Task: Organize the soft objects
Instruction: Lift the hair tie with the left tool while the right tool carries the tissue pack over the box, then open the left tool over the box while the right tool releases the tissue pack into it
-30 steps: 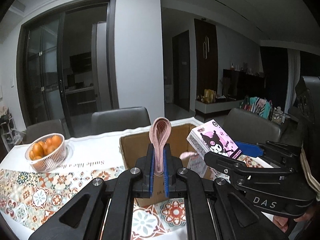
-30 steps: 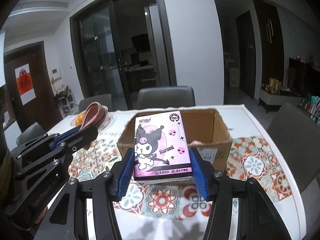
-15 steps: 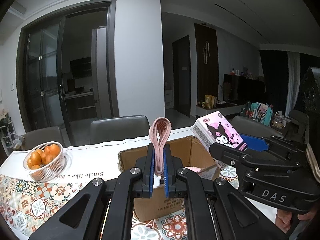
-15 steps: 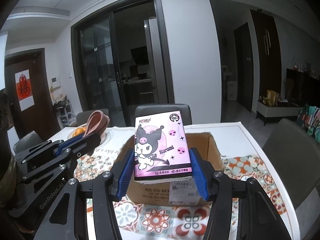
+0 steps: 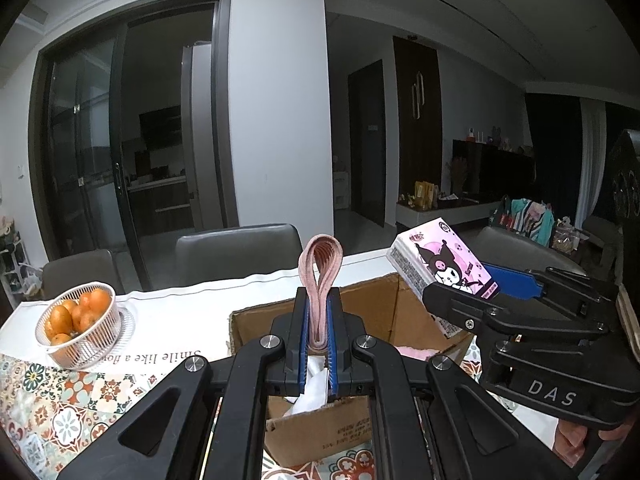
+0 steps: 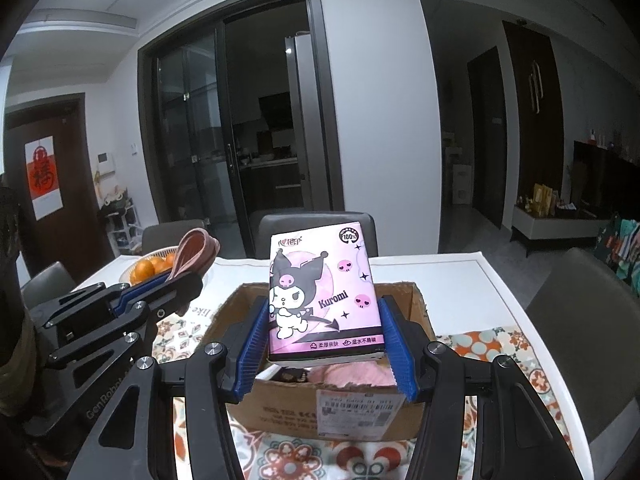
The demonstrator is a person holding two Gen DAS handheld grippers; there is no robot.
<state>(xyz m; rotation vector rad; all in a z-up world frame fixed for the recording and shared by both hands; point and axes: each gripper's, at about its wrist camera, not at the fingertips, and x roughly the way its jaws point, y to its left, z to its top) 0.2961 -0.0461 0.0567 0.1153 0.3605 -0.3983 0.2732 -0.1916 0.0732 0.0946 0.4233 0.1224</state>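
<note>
My left gripper (image 5: 318,336) is shut on a folded pink cloth (image 5: 320,264) whose loop stands up above the fingertips; it hovers over the near edge of an open cardboard box (image 5: 400,312). My right gripper (image 6: 326,344) is shut on a pink Kuromi tissue pack (image 6: 322,292) and holds it above the same box (image 6: 416,424). Inside the box lie a pink soft item (image 6: 352,374) and something white (image 5: 314,388). The left gripper (image 6: 160,284) shows in the right wrist view, the right gripper (image 5: 492,284) in the left wrist view.
A wire basket of oranges (image 5: 80,320) stands at the table's far left. The table has a patterned cloth (image 5: 52,400) with a white runner. Grey chairs (image 5: 236,252) line the far side and the right side (image 6: 580,320).
Both grippers have moved forward over the box with their loads still held. The box interior now shows below the fingers in both views.
</note>
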